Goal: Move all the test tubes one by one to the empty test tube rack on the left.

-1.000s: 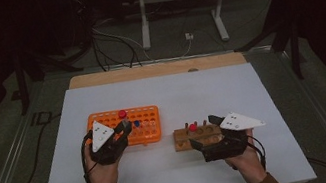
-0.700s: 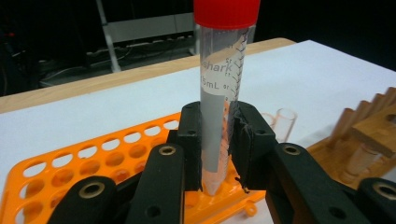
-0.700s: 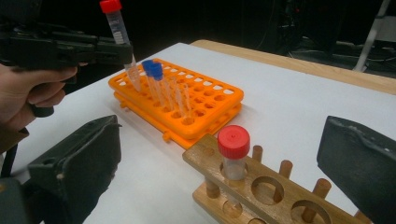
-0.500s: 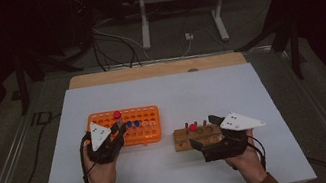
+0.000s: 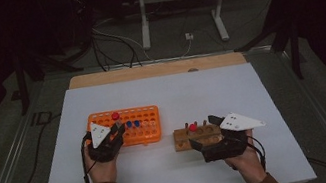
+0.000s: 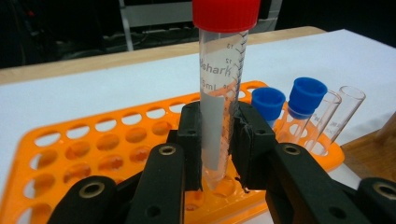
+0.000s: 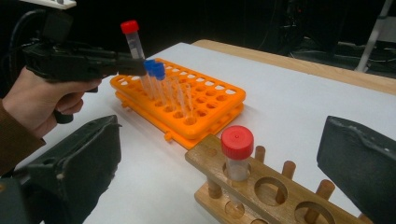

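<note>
- High view: the left gripper (image 5: pixel 118 128) sits at the near left corner of the orange rack (image 5: pixel 144 127), held in the person's left hand (image 5: pixel 101 167).
- Its fingers (image 6: pixel 190 135) pinch a clear tube with a red cap (image 6: pixel 222 88); the tube stands nearly upright, with its pointed bottom just over a hole in the rack's near row.
- Left gripper view: the red cap is well above the rack's top face, and a white label strip runs down the tube between the two fingers.
- Two tubes with blue caps (image 6: pixel 295 105) stand in the rack just beside the held tube, towards the rack's middle, and two open clear tubes (image 6: pixel 343 109) lean in holes just past them.
- The rack lies on the white table (image 5: pixel 263 94), left of a wooden rack (image 5: pixel 198 135) and apart from it.
- A short tube with a red cap (image 7: pixel 237 151) stands in the wooden rack's end hole, the end nearest the orange rack.
- Right gripper view: the right gripper (image 7: pixel 224 186) is on the near side of the wooden rack, its fingers (image 7: pixel 362 161) spread wide with one on each side of the rack and pressing on nothing.
- The person's right hand (image 5: pixel 244 161) holds this gripper close to the table's near edge.
</note>
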A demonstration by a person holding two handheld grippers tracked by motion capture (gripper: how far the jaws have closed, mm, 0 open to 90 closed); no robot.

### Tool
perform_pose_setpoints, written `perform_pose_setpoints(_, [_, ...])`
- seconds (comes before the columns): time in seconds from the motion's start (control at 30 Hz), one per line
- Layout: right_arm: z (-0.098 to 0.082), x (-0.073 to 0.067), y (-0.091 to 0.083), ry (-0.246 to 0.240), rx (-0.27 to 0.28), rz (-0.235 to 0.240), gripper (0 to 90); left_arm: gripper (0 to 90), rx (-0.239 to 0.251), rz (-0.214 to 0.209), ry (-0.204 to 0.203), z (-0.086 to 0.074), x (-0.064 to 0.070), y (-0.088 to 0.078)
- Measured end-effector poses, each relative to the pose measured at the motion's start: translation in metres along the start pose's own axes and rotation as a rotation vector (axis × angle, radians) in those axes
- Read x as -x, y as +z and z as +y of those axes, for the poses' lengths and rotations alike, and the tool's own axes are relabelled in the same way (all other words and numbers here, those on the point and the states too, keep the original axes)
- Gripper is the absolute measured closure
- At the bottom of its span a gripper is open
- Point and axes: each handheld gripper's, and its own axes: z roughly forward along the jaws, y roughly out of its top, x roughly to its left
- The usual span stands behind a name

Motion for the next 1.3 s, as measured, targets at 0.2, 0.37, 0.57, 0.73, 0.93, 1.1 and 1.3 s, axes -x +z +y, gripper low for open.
perform_pose_setpoints(0.2, [0.0, 0.0, 0.0, -0.004, 0.0, 0.001, 0.0, 75.1, -0.047, -0.009, 0.004, -0.004, 0.002, 0.006])
perform_pose_setpoints(0.37, [-0.001, 0.001, 0.001, 0.001, -0.004, -0.002, 0.0, 75.1, -0.091, -0.01, 0.014, -0.009, 0.003, 0.01])
perform_pose_setpoints(0.57, [-0.001, 0.003, 0.0, -0.002, -0.005, 0.004, 0.0, 75.2, -0.134, -0.001, 0.037, -0.014, 0.006, 0.016])
perform_pose_setpoints(0.73, [-0.003, 0.006, 0.003, 0.001, -0.022, 0.006, 0.0, 75.2, -0.152, 0.01, 0.066, -0.015, 0.009, 0.017])
perform_pose_setpoints(0.93, [-0.006, 0.009, 0.006, 0.002, -0.034, 0.002, 2.9, 75.1, -0.151, 0.007, 0.068, -0.015, 0.009, 0.016])
perform_pose_setpoints(1.1, [-0.008, 0.01, 0.01, -0.005, -0.047, 0.007, 8.7, 69.5, -0.152, 0.023, 0.052, -0.015, 0.009, 0.015])
perform_pose_setpoints(1.3, [-0.013, 0.011, 0.017, -0.018, -0.077, 0.012, 22.6, 59.8, -0.141, 0.02, 0.035, -0.013, 0.01, 0.009])
